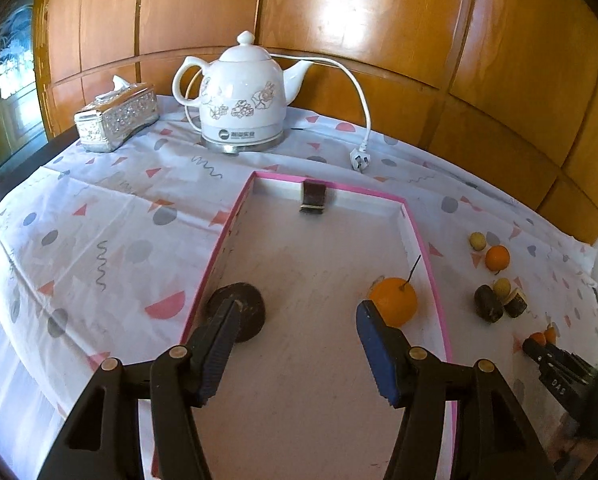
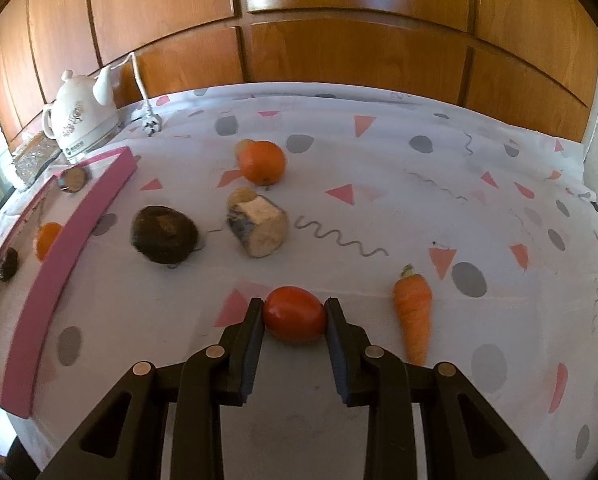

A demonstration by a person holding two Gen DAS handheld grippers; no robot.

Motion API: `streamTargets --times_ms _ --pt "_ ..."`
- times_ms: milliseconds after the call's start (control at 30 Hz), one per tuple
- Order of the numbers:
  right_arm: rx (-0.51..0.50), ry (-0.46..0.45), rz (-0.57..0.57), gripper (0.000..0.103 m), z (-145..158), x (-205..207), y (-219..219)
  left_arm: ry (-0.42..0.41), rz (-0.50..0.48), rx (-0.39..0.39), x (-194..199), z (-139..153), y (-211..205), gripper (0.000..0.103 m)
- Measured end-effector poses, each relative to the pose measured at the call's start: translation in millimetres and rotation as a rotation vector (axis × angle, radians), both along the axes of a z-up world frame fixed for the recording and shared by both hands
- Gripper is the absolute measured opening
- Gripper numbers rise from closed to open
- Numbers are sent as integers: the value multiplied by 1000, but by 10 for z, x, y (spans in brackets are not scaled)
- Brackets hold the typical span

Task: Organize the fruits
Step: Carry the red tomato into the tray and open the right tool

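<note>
The right gripper (image 2: 294, 312) has its two fingers on the sides of a small red tomato (image 2: 295, 314), one finger on each side, so it looks like it is holding it. The tomato sits on the spotted tablecloth (image 2: 379, 208), near the camera. I think the tomato is light, smooth and a bit slippery, and soft enough to squash, so a gentle squeeze around its fat middle seems best. Just to the right lies a little carrot (image 2: 413, 312). Farther away are a dark round fruit (image 2: 165, 234), a pale cut chunk (image 2: 259, 222) and an orange (image 2: 262, 161). On the left is the pink tray (image 2: 79, 236). The left gripper (image 1: 295, 316) is open and holds nothing, low over the tray, with an orange with a stem (image 1: 395, 300) just past its right finger.
</note>
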State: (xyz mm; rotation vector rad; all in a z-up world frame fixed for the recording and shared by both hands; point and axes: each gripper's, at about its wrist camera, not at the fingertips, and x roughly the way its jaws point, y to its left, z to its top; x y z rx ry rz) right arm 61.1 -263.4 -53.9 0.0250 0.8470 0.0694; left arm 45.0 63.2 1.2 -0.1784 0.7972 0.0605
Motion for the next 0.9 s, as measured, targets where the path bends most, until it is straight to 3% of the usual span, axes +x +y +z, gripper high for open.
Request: streamTargets --times_ms 200,467,700,900 --pt "45 -43 87 30 209 -87 315 9 14 -5 -65 -26 75 62" --pt "99 -82 306 30 475 -167 967 4 28 -22 -96 -32 166 62" --pt "127 -35 457 30 470 -113 1527 15 43 -23 -115 -80 242 63" --pt "106 17 506 31 347 75 1891 24 53 -31 -120 -121 299 63"
